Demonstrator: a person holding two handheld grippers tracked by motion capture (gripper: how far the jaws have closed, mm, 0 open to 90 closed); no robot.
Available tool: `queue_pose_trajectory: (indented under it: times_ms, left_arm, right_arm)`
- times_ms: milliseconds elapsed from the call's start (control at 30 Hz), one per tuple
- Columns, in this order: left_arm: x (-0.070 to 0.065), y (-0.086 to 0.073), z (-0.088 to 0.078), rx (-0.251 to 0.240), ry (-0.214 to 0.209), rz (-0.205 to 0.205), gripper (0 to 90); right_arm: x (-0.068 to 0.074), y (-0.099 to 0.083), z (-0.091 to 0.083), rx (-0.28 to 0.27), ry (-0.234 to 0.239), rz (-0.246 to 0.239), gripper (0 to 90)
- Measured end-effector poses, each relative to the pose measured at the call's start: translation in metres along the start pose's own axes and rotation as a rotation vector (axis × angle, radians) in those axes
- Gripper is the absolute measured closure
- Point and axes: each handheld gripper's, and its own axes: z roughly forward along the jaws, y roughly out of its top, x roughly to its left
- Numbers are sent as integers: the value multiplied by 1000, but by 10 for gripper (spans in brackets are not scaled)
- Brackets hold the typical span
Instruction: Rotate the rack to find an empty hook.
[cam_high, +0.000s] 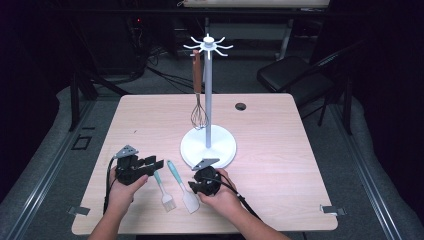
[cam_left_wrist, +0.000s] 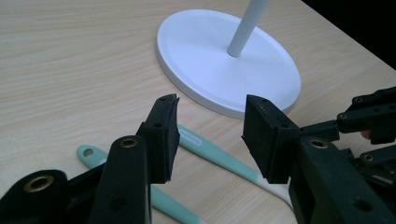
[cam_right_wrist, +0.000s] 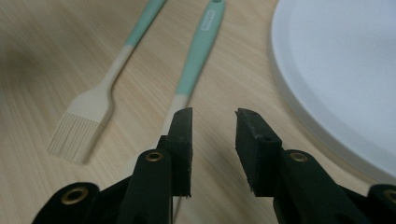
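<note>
Just left of the right hand-held gripper (cam_high: 196, 184) (jaws apart, empty) lies the spatula (cam_high: 183, 187), handle pointing away along the tabletop (cam_high: 270, 145)

Bench (cam_high: 270, 130): pale wood-grain laminate, matt.
Stand (cam_high: 208, 142): white, smooth, satin.
Whisk (cam_high: 198, 95): brown wooden handle, metal wires.
Spatula (cam_high: 183, 186): teal handle, glossy.
Brush (cam_high: 163, 191): pale bristles.
Jaws: black, matt.

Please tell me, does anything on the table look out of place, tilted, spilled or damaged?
Nothing stands out. The whisk hangs straight from the white stand, which is upright. The pastry brush and the spatula lie flat, side by side, on the table, apart from each other. No spill or damage shows.
</note>
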Motion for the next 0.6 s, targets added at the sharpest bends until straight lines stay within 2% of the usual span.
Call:
queue_pose_trajectory:
  times_ms: [100,167,267,433,500,600]
  left_arm:
    - [0,0,0,-1,-3,-2,550]
    - [0,0,0,1,-2,-2,550]
    - [0,0,0,2,-1,-2,550]
    - [1,0,0,-5,-1,-8,550]
    - [1,0,0,-3,0,-10,550]
    - [0,0,0,-1,-4,-6,550]
  right_arm:
    - [6,2,5,11,14,2,670]
    - [11,3,10,3,16,2,632]
    - [18,4,16,6,5,-22,631]
    - [28,5,24,24,-24,-44,687]
    - [30,6,25,48,-35,-69,702]
    - [34,5,28,46,-60,-87,738]
